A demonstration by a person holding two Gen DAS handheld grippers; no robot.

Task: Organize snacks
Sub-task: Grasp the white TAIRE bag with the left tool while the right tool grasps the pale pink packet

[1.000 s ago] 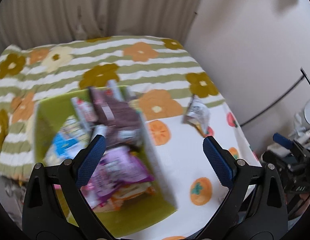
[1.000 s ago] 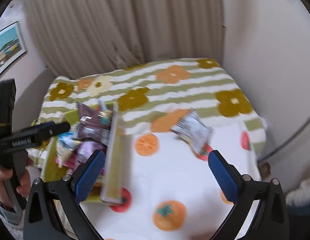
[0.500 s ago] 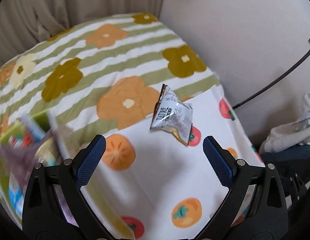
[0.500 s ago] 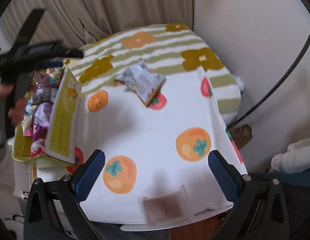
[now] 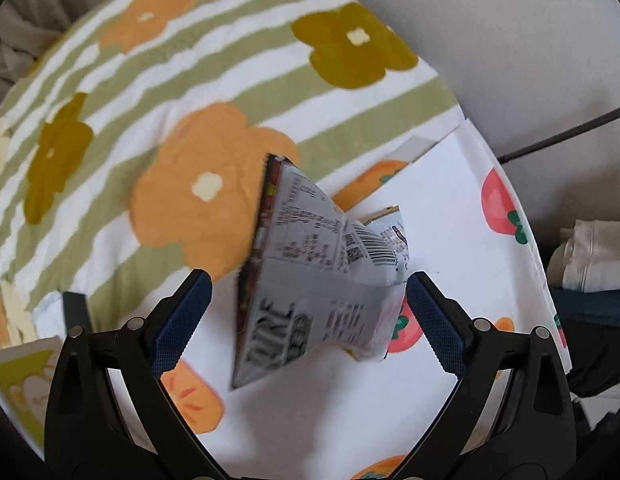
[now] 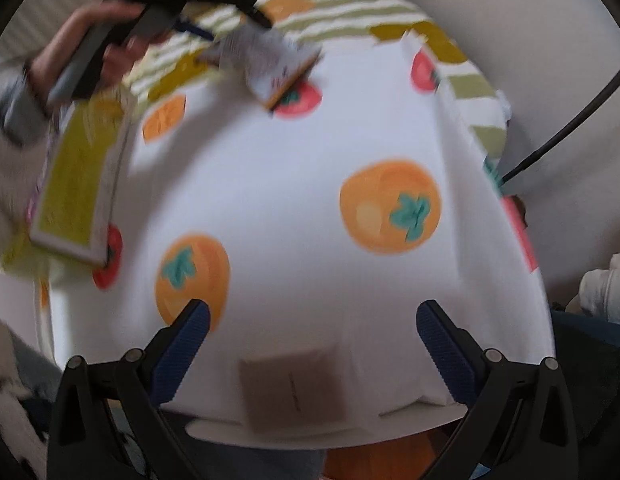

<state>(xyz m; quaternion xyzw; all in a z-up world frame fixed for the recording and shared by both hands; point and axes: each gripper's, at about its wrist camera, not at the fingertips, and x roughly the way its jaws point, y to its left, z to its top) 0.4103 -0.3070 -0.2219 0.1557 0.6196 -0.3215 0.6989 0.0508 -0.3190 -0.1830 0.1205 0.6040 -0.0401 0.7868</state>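
One silver snack packet (image 5: 318, 280), one green box (image 6: 78, 176), one grey card (image 6: 292, 392), two grippers.

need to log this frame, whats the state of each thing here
snack packet: crumpled, lying on the tablecloth between the left jaws, not gripped
left gripper: jaws wide open around the packet
right gripper: jaws open, nothing between them
yellow-green box: at the table's left edge, contents blurred
tablecloth: spread flat

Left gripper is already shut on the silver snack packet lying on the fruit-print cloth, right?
Not shut. The left wrist view shows the left gripper wide open, its pads on either side of the packet, not pressing it. The packet does lie on the fruit-print cloth.
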